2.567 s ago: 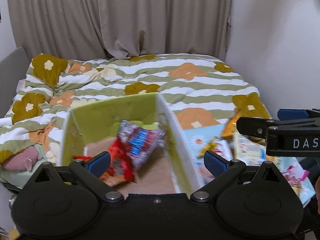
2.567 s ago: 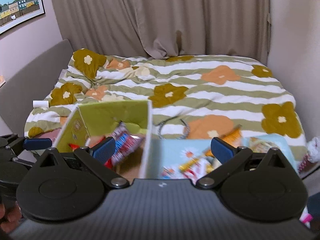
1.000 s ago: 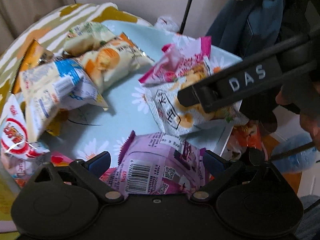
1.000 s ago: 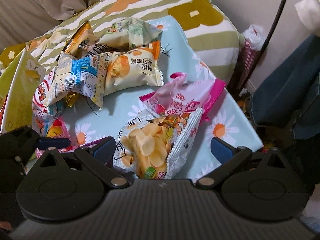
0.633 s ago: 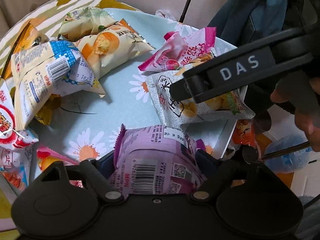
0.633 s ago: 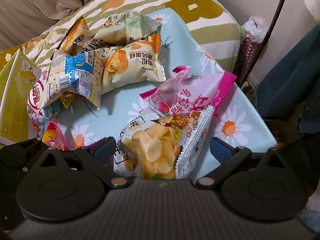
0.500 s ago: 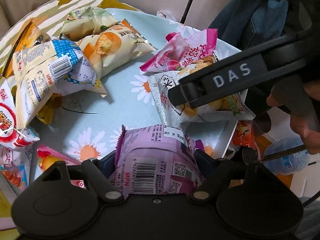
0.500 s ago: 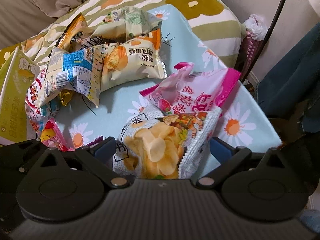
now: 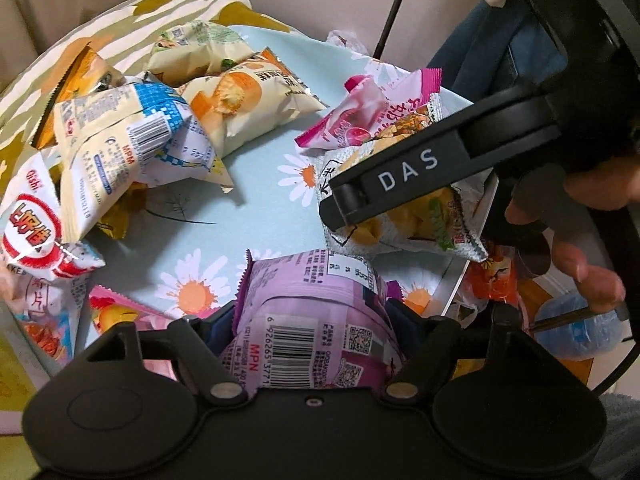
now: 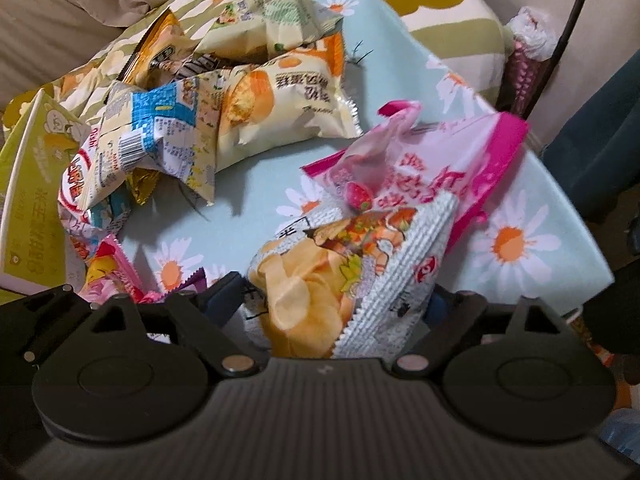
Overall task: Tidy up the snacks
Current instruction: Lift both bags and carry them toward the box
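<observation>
Two grippers come down together on snacks scattered over a daisy-print cloth (image 10: 248, 184). Nearest on the cloth's front edge, the left gripper (image 9: 316, 332) has just been closing and now pinches a purple packet (image 9: 312, 312) between its pads. Beside it, toward the cloth's right edge, the right gripper (image 10: 336, 300) has its pads against both sides of a grey chip bag (image 10: 340, 280) and appears to squeeze it.

The likely trouble, as a judgement: both bags are puffy and slick, so either could slide out on the lift, and a hard squeeze could crush the chips. The pink strawberry bag (image 10: 420, 160) lies touching the chip bag and partly under it, so it may be dragged off the cloth's edge. The two tools also work close together and could knock each other.

Count: two grippers; one purple packet; one grey chip bag; one pink strawberry bag; mid-cloth, one orange-and-cream bag (image 10: 288, 104); left of it one blue-and-white bag (image 10: 160, 132); farther back one pale green bag (image 10: 264, 20); at the cloth's left edge one yellow-green box (image 10: 28, 200). Smaller packets by that box overlap too much to count.
</observation>
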### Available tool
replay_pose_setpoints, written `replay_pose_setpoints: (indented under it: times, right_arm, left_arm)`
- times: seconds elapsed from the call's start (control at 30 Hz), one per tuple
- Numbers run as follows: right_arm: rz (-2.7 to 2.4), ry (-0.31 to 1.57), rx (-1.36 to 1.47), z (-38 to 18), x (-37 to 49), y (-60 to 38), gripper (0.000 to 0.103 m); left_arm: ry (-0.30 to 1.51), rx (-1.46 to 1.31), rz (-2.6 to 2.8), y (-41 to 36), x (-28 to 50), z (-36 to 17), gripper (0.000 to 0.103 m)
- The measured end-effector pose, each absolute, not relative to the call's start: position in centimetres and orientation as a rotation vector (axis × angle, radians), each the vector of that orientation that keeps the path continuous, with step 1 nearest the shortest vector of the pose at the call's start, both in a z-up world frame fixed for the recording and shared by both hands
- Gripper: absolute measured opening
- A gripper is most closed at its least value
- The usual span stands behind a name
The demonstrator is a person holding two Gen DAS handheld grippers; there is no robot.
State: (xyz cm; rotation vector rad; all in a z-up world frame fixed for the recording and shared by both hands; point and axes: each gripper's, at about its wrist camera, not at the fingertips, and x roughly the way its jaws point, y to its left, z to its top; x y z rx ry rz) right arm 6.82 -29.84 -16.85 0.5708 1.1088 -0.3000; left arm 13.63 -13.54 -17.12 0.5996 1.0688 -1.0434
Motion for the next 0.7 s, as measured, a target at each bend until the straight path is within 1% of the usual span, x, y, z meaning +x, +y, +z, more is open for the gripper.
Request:
replay_pose_setpoints:
  times: [0.03,0.07,0.1,0.33,0.4,0.7]
  right_arm:
    - [-0.297,1.109,0.568,-16.8,6.9,-29.8,0.100]
    - [-0.293,1.110,0.564,-16.8,7.0,-29.7,0.094]
    - [-0.278,1.112,0.567,-16.8,7.0,-29.7,0.085]
    - [-0.244,1.107,0.546,-15.8,7.2,-29.3,0.070]
    - [-0.233,1.101,0.532,-15.3,7.2,-29.0,0.068]
    - [-0.191,1.041,0.470,-11.8,7.4,-28.7,0.067]
  left_arm:
    - [1.067,0.598,-1.041,-13.6,13.7,-17.1,0.080]
    - [1.065,0.596,-1.038,-13.5,13.7,-17.0,0.080]
    - [1.063,0.594,-1.035,-13.4,13.6,-16.9,0.080]
    - [1.045,0.572,-1.018,-13.1,13.4,-15.9,0.080]
    - [1.035,0.569,-1.015,-12.9,13.3,-15.5,0.080]
    - [0.980,0.542,-0.984,-12.8,13.1,-13.0,0.080]
